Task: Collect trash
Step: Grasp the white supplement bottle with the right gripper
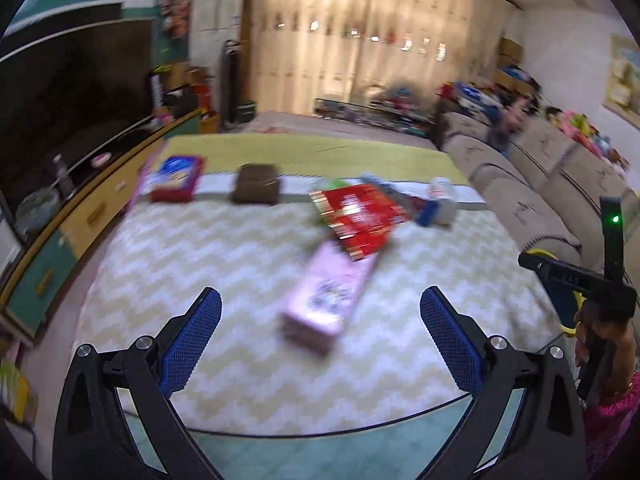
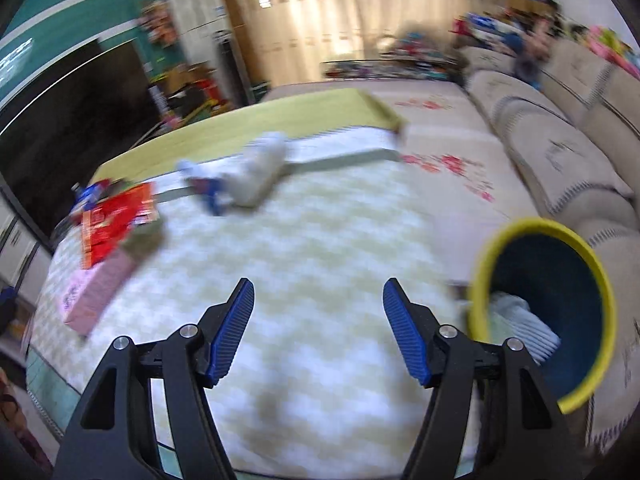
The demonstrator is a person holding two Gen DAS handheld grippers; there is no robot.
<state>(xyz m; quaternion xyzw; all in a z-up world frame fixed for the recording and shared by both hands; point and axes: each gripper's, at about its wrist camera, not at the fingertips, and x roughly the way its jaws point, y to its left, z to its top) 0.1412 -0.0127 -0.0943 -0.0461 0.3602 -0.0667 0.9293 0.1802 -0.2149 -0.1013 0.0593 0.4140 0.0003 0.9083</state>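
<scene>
Both grippers, left (image 1: 320, 304) and right (image 2: 318, 300), gape wide with nothing inside. A pink box (image 1: 324, 300) lies mid-frame; a yellow-rimmed bin (image 2: 548, 316) sits lower right.

A home living room: a beige sectional sofa (image 1: 532, 184) at three o'clock, a chevron rug (image 1: 240, 280) underfoot, drawn curtains (image 1: 360, 32) at twelve, a television (image 1: 60, 100) at ten.
</scene>
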